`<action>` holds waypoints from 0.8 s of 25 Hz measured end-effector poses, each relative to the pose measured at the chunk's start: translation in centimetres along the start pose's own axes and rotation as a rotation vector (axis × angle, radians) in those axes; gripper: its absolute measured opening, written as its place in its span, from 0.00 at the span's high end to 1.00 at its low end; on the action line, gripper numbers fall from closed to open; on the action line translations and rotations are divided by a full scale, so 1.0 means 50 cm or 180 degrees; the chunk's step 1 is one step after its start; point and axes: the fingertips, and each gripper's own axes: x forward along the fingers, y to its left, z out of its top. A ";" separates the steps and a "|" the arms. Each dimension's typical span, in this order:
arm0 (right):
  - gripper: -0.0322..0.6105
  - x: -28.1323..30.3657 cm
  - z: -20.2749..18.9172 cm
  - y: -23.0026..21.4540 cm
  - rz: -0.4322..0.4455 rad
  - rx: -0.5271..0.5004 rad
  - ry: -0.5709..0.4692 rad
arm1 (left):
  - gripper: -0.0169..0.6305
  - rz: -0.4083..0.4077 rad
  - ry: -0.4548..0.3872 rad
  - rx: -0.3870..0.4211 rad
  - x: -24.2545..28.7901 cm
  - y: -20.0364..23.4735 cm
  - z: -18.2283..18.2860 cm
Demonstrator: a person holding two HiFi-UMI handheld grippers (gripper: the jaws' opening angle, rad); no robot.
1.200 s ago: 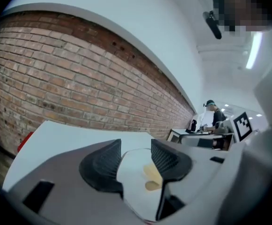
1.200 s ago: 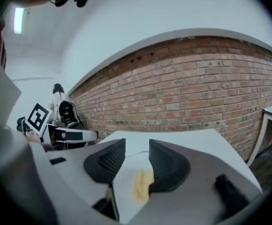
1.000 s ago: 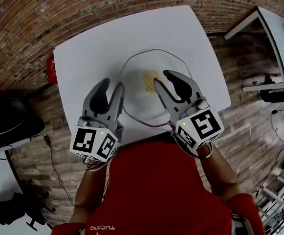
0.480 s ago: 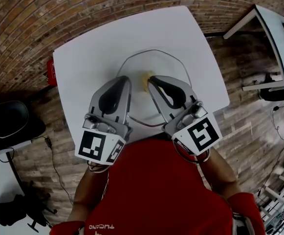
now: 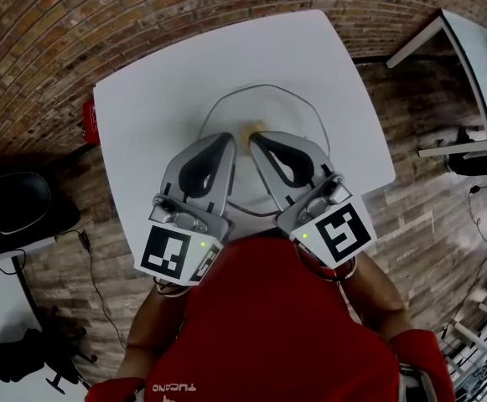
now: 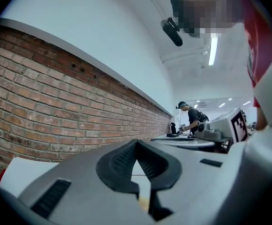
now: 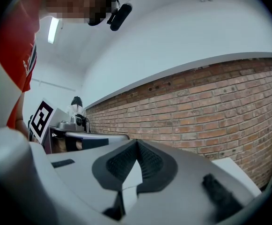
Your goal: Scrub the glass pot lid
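Note:
The glass pot lid [image 5: 287, 110] lies flat in the middle of the white table [image 5: 142, 99]. A small yellow sponge [image 5: 252, 127] rests on the lid near its centre, partly hidden by the gripper tips. My left gripper [image 5: 228, 140] and right gripper [image 5: 255, 139] hover side by side over the lid's near half, with their tips close to the sponge. Both are shut with nothing between the pads. In the left gripper view the jaws [image 6: 136, 143] meet tip to tip. The right gripper view shows its jaws [image 7: 136, 143] closed the same way.
A red object [image 5: 90, 121] sits at the table's left edge. A black chair [image 5: 12, 199] stands on the brick floor at the left, and another white table [image 5: 476, 61] at the right. A brick wall [image 6: 56, 111] runs behind, with a person [image 6: 191, 117] at a far table.
Both grippers went from wide open to shut and drew together over the lid's near side. The left one moved right and forward. The lid and sponge stayed put.

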 end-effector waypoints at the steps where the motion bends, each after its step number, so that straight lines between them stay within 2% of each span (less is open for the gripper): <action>1: 0.90 0.000 0.000 0.000 0.0001 -0.0007 0.0003 | 0.95 0.0001 0.0000 0.0000 0.000 -0.001 0.000; 20: 0.90 -0.003 0.007 -0.008 -0.0036 -0.0078 -0.0013 | 0.95 0.0076 -0.0072 -0.0051 -0.003 -0.003 0.000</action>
